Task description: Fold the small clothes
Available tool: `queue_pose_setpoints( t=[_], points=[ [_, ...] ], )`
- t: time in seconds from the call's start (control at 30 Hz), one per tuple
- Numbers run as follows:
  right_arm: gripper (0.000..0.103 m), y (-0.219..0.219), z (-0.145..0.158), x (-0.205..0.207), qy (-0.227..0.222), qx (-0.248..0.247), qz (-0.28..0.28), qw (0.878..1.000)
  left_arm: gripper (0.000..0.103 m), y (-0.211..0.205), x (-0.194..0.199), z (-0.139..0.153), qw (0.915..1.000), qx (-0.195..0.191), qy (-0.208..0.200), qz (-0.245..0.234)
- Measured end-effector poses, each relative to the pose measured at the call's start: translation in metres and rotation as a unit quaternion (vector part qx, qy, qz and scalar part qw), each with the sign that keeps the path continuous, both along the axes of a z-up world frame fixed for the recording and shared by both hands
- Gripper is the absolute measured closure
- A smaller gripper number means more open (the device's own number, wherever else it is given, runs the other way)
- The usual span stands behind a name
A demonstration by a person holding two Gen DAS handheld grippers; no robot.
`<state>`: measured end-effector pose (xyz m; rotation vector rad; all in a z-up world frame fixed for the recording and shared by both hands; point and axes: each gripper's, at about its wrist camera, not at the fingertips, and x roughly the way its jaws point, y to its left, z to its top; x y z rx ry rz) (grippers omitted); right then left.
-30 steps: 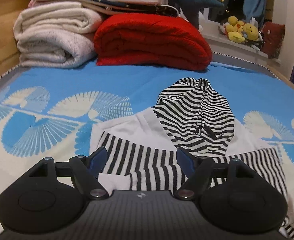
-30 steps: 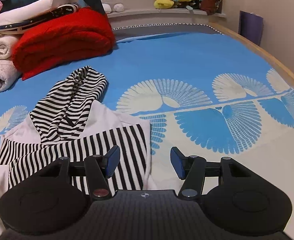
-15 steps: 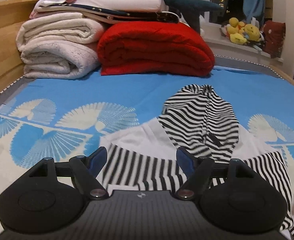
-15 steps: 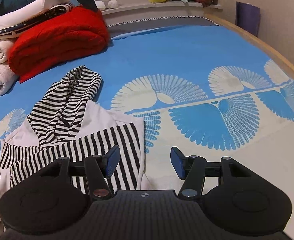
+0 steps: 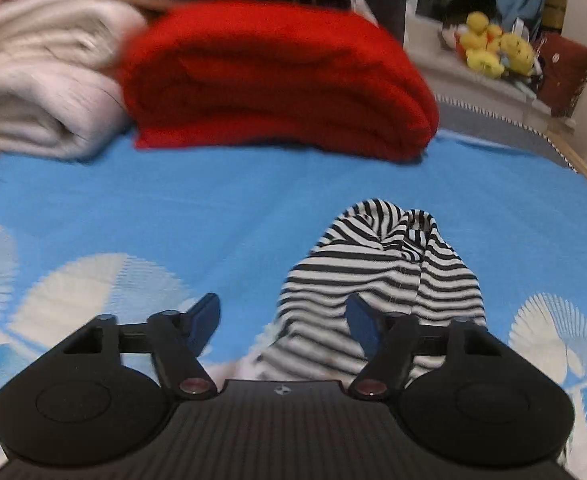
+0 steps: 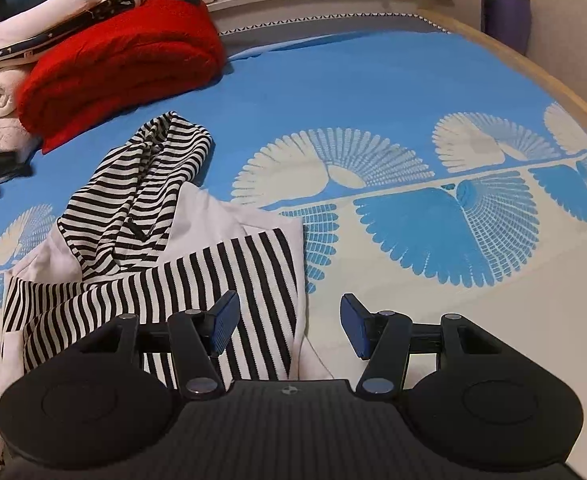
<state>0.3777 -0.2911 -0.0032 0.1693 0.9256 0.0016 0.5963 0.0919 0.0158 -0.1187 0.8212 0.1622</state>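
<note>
**Striped hoodie lying on the blue bedspread**

The left gripper (image 5: 281, 322) is being held with its jaws apart, nothing between them, near the striped hood (image 5: 389, 256). The right gripper (image 6: 289, 326) is likewise being held spread and empty over the near right edge of the hoodie (image 6: 173, 264). A red blanket (image 6: 121, 60) is being kept folded at the far left.

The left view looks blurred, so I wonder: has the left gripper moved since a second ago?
Yes. The left gripper went forward toward the red blanket, which looms larger, and passed over the striped sleeves.
</note>
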Motion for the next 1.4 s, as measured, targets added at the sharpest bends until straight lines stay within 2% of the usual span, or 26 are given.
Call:
queue_pose_setpoints(
  t=[0.07,0.13,0.2,0.33,0.43,0.53,0.6,0.63,0.7,0.73,0.77,0.87,0.97,1.07,1.13,1.23,1.3,1.4],
  points=[
    [0.045,0.002,-0.003,0.002,0.004,0.0,0.003,1.0,0.046,0.001,0.032,-0.012,0.9997,-0.016,0.017,-0.004],
    [0.045,0.004,-0.006,0.004,0.007,-0.001,0.006,1.0,0.051,0.002,0.064,-0.025,0.999,-0.032,0.03,-0.001],
    [0.045,0.005,-0.01,0.006,0.011,-0.003,0.008,1.0,0.051,0.002,0.093,-0.036,0.9985,-0.04,0.037,0.005],
    [0.045,0.006,-0.02,0.01,0.022,-0.007,0.006,1.0,0.048,0.003,0.141,-0.055,0.9959,-0.071,0.044,0.033],
    [0.045,0.008,-0.028,0.011,0.031,-0.018,0.006,0.999,0.029,-0.001,0.174,-0.068,0.9931,-0.096,0.057,0.037],
    [0.045,0.008,-0.031,0.012,0.034,-0.027,0.01,0.999,0.029,-0.013,0.199,-0.078,0.9935,-0.093,0.062,0.019],
    [0.045,0.007,-0.031,0.012,0.031,-0.033,0.008,0.999,0.03,-0.019,0.209,-0.087,0.9943,-0.076,0.073,0.012],
    [0.045,0.007,-0.031,0.012,0.03,-0.034,0.007,0.999,0.033,-0.021,0.213,-0.092,0.9946,-0.065,0.08,0.011],
    [0.045,0.005,-0.032,0.013,0.032,-0.034,0.001,0.999,0.058,-0.022,0.217,-0.102,0.9938,-0.049,0.1,0.004],
    [0.045,0.005,-0.033,0.014,0.034,-0.032,-0.003,0.999,0.082,-0.022,0.219,-0.105,0.9928,-0.047,0.11,-0.004],
    [0.045,0.005,-0.032,0.013,0.034,-0.03,-0.005,0.999,0.097,-0.022,0.216,-0.105,0.9923,-0.045,0.115,-0.013],
    [0.045,0.004,-0.028,0.012,0.029,-0.03,-0.006,0.999,0.098,-0.022,0.203,-0.088,0.9942,-0.039,0.091,-0.041],
    [0.045,-0.001,-0.018,0.01,0.019,-0.025,-0.017,0.999,0.099,-0.03,0.167,-0.051,0.9941,-0.033,0.043,-0.094],
    [0.046,-0.009,-0.003,0.006,0.002,-0.017,-0.038,0.999,0.099,-0.045,0.102,-0.006,0.9841,-0.008,-0.022,-0.176],
    [0.046,-0.014,0.008,0.001,-0.013,-0.007,-0.055,0.998,0.099,-0.055,0.039,0.022,0.9688,0.002,-0.066,-0.239],
    [0.046,-0.021,0.026,-0.01,-0.041,0.005,-0.072,0.997,0.099,-0.06,-0.071,0.057,0.9402,0.006,-0.116,-0.32],
    [0.046,-0.028,0.037,-0.017,-0.06,0.021,-0.093,0.994,0.099,-0.061,-0.154,0.066,0.9228,0.008,-0.122,-0.365],
    [0.046,-0.037,0.053,-0.03,-0.09,0.043,-0.122,0.988,0.099,-0.054,-0.262,0.06,0.9084,-0.001,-0.082,-0.41]
  ],
)
